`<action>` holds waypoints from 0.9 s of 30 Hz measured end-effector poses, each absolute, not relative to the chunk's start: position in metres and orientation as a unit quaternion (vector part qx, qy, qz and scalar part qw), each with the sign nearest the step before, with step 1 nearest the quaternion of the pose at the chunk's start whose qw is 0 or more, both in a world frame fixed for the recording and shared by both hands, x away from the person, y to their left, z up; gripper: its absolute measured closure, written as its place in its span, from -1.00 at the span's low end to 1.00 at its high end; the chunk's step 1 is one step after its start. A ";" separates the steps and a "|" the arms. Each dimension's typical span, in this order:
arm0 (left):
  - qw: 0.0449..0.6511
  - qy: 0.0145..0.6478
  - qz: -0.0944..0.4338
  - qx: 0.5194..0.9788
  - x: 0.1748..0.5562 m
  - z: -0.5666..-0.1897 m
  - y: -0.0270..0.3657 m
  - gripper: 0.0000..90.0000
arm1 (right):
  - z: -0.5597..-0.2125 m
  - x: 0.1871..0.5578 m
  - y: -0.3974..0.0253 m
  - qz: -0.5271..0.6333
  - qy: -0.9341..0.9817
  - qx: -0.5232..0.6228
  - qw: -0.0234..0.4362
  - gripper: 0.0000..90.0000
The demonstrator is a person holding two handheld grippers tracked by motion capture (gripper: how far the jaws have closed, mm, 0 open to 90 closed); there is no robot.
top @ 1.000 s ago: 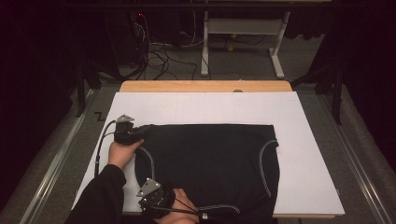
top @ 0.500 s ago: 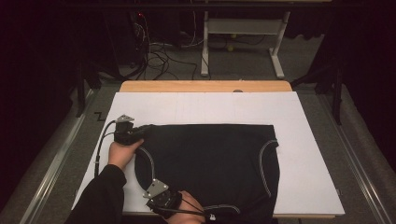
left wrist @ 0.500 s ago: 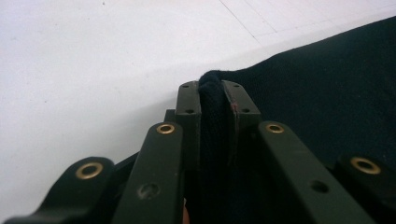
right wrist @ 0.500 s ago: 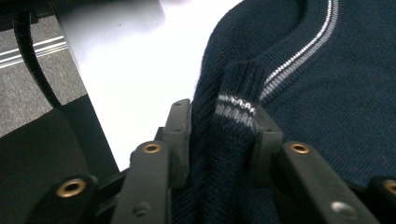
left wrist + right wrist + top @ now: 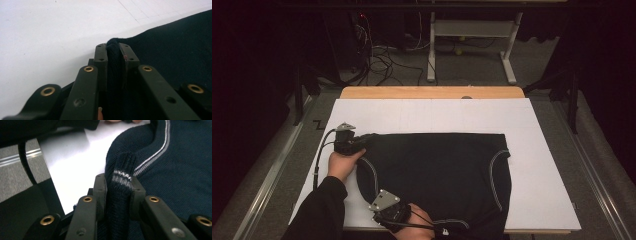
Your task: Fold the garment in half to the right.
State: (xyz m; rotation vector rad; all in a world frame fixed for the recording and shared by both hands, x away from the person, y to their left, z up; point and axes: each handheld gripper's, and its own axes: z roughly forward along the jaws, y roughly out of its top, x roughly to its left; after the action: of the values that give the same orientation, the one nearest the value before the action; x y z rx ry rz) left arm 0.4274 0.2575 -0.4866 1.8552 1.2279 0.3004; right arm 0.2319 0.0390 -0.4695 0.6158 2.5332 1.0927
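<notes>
High view: both grippers, left gripper (image 5: 362, 141) and right gripper (image 5: 398, 214), pinch the garment's (image 5: 437, 170) left edge, bare white board (image 5: 542, 165) beyond.

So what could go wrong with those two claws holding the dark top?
The left claw pinches only a thin fold at the dark top's corner, so that might slip free. The right claw grips the striped cuff near the white board's front edge, so the hem may slide off.

Dark knitted cloth garment (image 5: 437, 172), ribbed striped hem, matt white sheet (image 5: 542, 150), wooden table edge (image 5: 432, 92)
</notes>
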 end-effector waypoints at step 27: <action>0.443 0.531 0.159 0.705 0.419 -0.433 0.243 0.68 | -0.438 0.227 0.007 0.487 0.829 0.215 0.172 0.67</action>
State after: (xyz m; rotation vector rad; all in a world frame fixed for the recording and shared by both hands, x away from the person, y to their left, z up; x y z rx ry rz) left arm 0.4188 0.2426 -0.4333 1.7486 1.3162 0.3935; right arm 0.2266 0.0066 -0.4380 0.6115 2.3514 1.3823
